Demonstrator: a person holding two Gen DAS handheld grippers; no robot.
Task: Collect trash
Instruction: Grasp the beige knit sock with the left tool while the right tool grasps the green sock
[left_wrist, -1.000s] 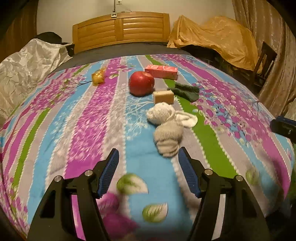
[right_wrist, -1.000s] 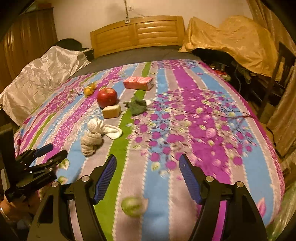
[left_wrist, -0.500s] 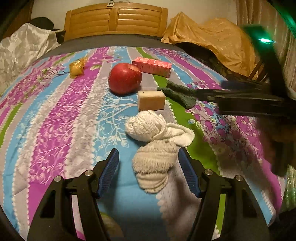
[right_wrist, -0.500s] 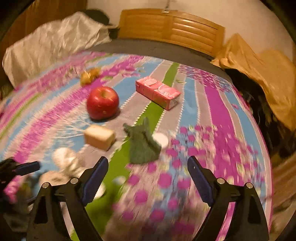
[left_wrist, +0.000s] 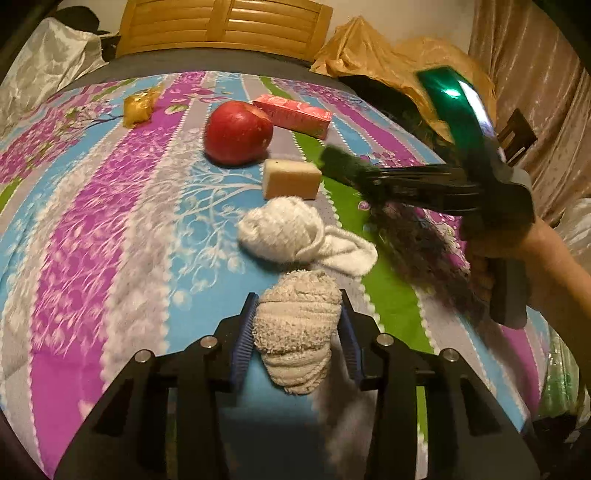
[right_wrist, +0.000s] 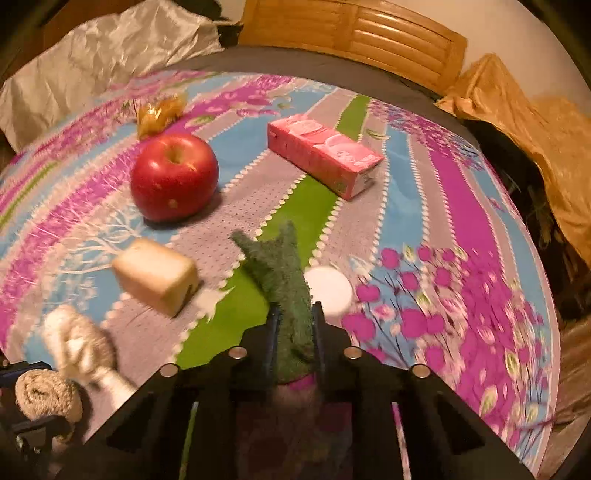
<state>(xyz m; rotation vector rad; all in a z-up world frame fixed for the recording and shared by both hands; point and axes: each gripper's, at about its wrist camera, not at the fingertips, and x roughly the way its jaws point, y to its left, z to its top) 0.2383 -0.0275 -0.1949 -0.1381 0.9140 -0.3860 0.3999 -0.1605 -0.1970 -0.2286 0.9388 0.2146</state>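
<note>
Beige terry cloth filled the left gripper (left_wrist: 295, 332) — a rolled sock (left_wrist: 297, 332) sat squarely between the blue pads (left_wrist: 243, 339), and the jaws were closing, both pads already against the roll's sides. Just ahead of those fingertips lay the white socks (left_wrist: 295, 232), bunched and touching the beige roll's far end. Beyond them sat a tan sponge block (left_wrist: 291, 179), and further out a red apple (left_wrist: 238, 133) with a pink carton (left_wrist: 295, 116) to its right. Far off to the front-left, a crumpled yellow wrapper (left_wrist: 138, 107) rested on the striped bedspread (left_wrist: 92, 221).

Over on the right — the right gripper (right_wrist: 295, 325) had its jaws squeezed tight together on a dark green cloth (right_wrist: 284, 273), which stuck up and forward out of the pinch (its tip leaned slightly left). Touching the cloth just right of the fingertips was a small white round lid (right_wrist: 328, 288). Front-left of that gripper sat the sponge block, the apple further ahead, and the pink carton front-right of the apple, lying flat.

From the left wrist view, a person's hand (left_wrist: 517, 243) gripped the right tool's handle, off to the right of the left gripper and level with the white socks.
</note>
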